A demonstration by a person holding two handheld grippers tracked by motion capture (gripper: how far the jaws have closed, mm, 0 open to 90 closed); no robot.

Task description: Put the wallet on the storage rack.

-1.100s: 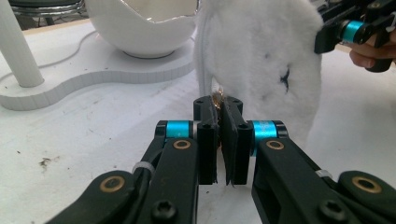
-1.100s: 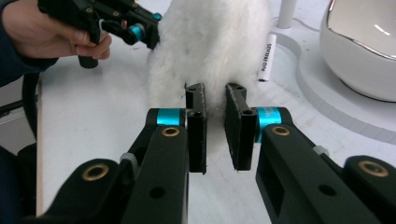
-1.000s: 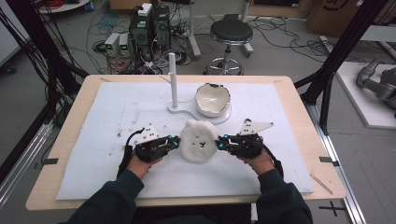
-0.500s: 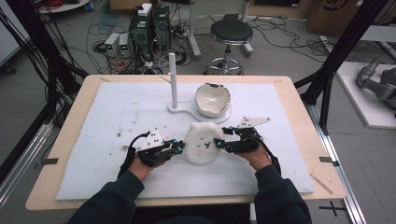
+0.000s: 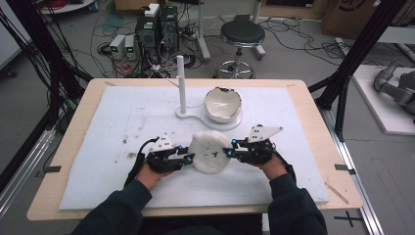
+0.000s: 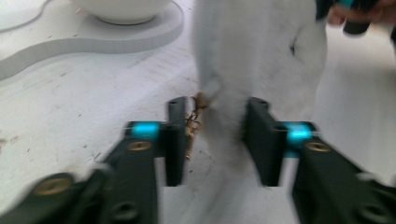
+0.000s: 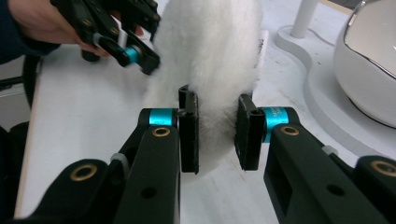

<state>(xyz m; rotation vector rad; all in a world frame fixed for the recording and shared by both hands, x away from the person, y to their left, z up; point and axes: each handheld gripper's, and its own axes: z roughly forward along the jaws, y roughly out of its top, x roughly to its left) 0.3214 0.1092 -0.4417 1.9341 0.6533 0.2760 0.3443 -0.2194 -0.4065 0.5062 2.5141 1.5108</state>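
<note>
Gripping opposite edges of fluffy pad (image 5: 210,152): left gripper (image 5: 188,158), right gripper (image 5: 229,151).

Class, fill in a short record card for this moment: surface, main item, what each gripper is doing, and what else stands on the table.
Surface: wooden table covered by a white mat
Main item: white fluffy pad, near the mat's middle
Left gripper: jaws closed on the pad's left edge
Right gripper: jaws closed on the pad's right edge
Behind the pad: white bowl on a flat white base with an upright post
</note>
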